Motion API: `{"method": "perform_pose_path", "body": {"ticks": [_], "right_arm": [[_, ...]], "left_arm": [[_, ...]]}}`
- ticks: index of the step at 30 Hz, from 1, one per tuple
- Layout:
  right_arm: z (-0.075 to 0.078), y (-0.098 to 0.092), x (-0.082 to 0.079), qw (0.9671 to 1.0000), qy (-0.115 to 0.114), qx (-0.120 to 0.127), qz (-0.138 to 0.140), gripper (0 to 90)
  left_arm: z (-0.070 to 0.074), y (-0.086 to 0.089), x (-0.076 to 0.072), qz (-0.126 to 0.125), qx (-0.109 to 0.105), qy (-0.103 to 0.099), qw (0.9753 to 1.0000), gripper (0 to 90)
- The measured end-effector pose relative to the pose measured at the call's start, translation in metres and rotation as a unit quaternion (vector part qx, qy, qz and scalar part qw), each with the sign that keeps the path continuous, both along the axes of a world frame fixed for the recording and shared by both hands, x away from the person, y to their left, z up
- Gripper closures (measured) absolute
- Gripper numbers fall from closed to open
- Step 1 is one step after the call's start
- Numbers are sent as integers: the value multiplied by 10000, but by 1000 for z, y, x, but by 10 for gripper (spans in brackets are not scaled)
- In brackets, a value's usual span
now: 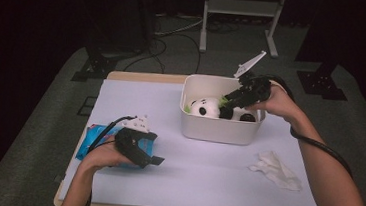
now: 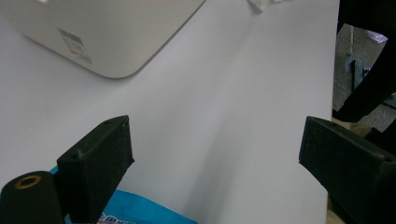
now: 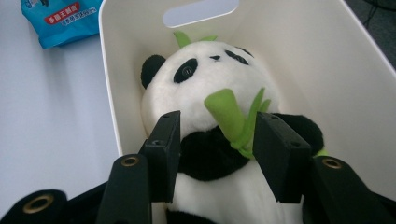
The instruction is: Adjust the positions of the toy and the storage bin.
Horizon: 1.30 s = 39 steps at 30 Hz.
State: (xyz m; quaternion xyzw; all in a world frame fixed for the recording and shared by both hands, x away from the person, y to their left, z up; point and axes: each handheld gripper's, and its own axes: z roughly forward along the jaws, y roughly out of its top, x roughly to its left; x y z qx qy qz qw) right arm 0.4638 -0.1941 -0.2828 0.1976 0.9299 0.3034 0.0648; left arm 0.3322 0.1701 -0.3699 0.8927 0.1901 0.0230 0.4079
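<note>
A plush panda [image 1: 206, 106] with a green bamboo sprig lies inside the white bin [image 1: 218, 130] at the back centre of the table. My right gripper [image 1: 229, 98] reaches into the bin from the right. Its jaws press on either side of the panda's [image 3: 210, 74] black chest and bamboo, so the right gripper [image 3: 217, 126] is shut on the plush inside the bin [image 3: 303, 60]. My left gripper [image 1: 150, 161] hovers low at the front left, jaws wide apart, with bare table between them [image 2: 215, 140]. A blue snack packet [image 1: 95, 138] lies under that hand.
A crumpled white tissue [image 1: 275, 170] lies at the right on the pale mat [image 1: 204, 185]. The bin's corner [image 2: 116, 32] shows ahead of the left jaws, with the blue packet [image 2: 135, 210] just below them. A metal stand [image 1: 242, 8] stands beyond the table.
</note>
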Motion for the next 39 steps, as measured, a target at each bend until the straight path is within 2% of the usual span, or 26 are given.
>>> {"method": "perform_pose_path", "body": {"ticks": [21,31,39], "right_arm": [[21,-33,-31,9994,-166,250,-178,472],[24,-45,-45,9989,-234,339,-226,457],[26,-55,-59,9984,-266,429,-263,446]], "left_arm": [[-4,0,1,-27,18,9,10000,87],[-4,-1,1,-18,-33,31,10000,88],[-6,-3,2,-36,17,50,10000,87]]}}
